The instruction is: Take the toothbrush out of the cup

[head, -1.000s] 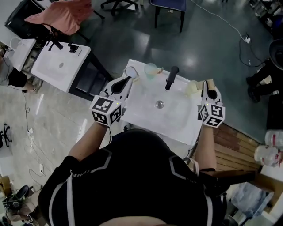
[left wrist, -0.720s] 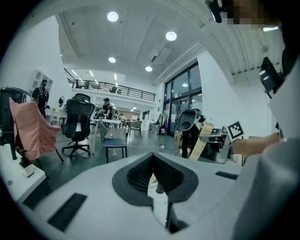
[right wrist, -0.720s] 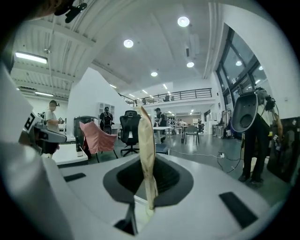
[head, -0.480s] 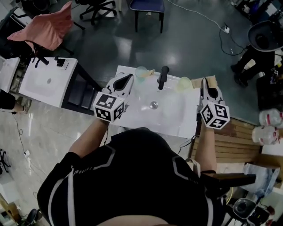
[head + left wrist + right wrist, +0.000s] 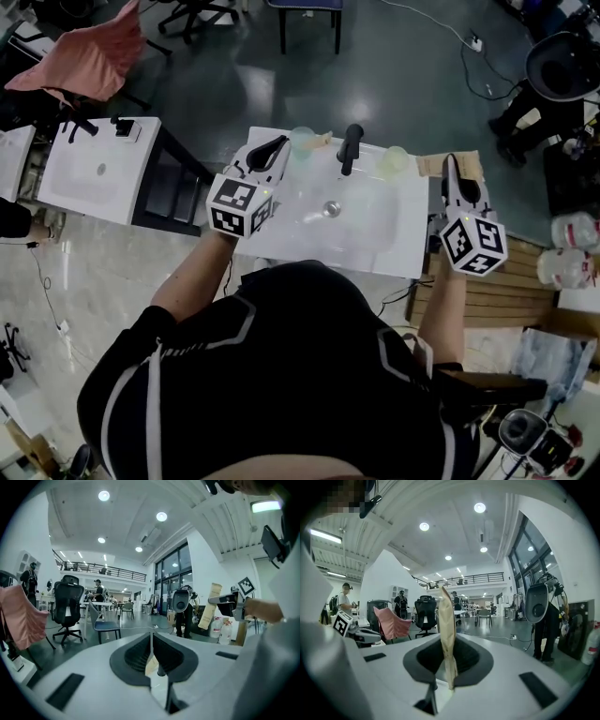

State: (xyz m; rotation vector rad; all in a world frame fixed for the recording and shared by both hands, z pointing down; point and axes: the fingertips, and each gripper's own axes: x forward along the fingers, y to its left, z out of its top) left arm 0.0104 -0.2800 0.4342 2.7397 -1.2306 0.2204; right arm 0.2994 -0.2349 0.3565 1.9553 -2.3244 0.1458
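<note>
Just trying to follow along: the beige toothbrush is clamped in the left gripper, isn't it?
Not the left. The right gripper is the one clamped on the toothbrush, as the right gripper view shows. The left gripper has its jaws shut on nothing.

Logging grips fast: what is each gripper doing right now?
Left gripper: closed, empty.
Right gripper: closed on a beige packet.
</note>
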